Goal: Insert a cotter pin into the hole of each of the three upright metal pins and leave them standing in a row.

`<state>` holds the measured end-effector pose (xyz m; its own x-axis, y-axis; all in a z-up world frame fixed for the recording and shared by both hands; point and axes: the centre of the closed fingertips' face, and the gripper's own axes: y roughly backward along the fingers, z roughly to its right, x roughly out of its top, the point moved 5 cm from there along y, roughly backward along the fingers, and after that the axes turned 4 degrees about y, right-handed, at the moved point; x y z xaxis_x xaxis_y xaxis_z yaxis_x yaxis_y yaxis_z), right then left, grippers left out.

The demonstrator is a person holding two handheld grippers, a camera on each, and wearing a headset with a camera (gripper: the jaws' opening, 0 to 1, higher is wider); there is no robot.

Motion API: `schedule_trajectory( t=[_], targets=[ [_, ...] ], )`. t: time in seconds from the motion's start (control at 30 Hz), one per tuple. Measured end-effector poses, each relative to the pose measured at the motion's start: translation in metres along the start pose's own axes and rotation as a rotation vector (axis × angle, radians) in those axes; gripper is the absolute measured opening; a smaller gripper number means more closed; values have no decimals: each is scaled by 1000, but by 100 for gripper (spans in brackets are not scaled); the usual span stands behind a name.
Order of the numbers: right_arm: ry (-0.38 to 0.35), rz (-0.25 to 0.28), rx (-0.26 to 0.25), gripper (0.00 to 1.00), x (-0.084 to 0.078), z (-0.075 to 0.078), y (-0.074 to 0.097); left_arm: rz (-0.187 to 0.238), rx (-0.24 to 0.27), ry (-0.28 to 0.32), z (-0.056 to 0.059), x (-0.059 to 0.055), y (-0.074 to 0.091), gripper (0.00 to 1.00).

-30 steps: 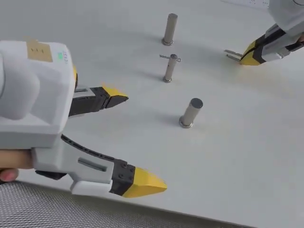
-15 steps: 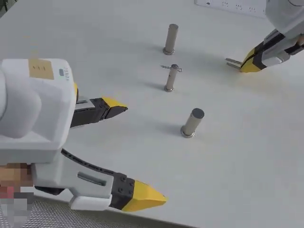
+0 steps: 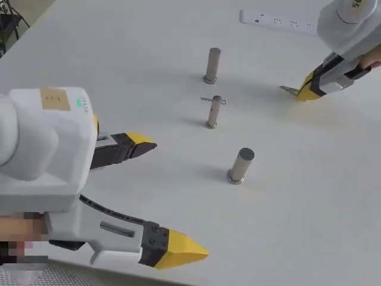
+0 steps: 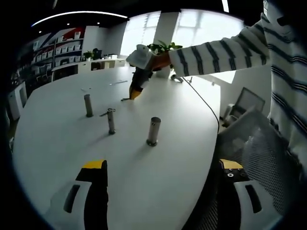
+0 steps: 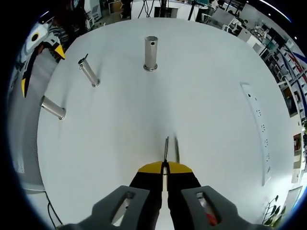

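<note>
Three upright metal pins stand in a row on the white table: a far pin (image 3: 212,65), a middle pin (image 3: 213,111) with a cotter pin through its top, and a near pin (image 3: 240,165). My left gripper (image 3: 164,196) is open at the near left, well short of the pins. My right gripper (image 3: 303,92) rests low at the far right, shut on a cotter pin (image 5: 171,147) whose two legs stick out ahead of the jaws. The right gripper view shows the far pin (image 5: 151,52), the middle pin (image 5: 88,71) and the near pin (image 5: 52,108).
A white power strip (image 3: 277,22) lies at the table's far edge. The table's near edge (image 3: 36,275) runs just below my left gripper. A person's striped sleeve (image 4: 225,52) reaches over the table in the left gripper view.
The head camera has tilted up, so everything sits lower in the picture. The pins have not moved; my right gripper stays shut on the cotter pin at the table.
</note>
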<state>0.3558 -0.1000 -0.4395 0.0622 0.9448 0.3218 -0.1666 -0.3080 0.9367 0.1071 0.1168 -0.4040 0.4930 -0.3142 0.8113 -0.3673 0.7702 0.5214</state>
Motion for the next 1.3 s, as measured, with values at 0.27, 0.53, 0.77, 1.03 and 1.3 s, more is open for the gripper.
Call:
schedule_trajectory(
  t=[0.27,0.53,0.77,1.03,1.3],
  targets=[
    [63,37,-57,0,6,-15,32,27,13,-7,-1,11,0,93],
    [105,123,-138,0,9,-23,56,62,21,-7,-2,27,-5,90],
    [108,205,-212,0,14,-49,77,108,11,12,-4,43,-16,88],
    [126,291,-284,0,20,-78,93,120,-11,19,-6,58,-28,86],
    [151,353,-377,0,28,-104,106,165,-42,48,-9,80,-40,77]
  ],
)
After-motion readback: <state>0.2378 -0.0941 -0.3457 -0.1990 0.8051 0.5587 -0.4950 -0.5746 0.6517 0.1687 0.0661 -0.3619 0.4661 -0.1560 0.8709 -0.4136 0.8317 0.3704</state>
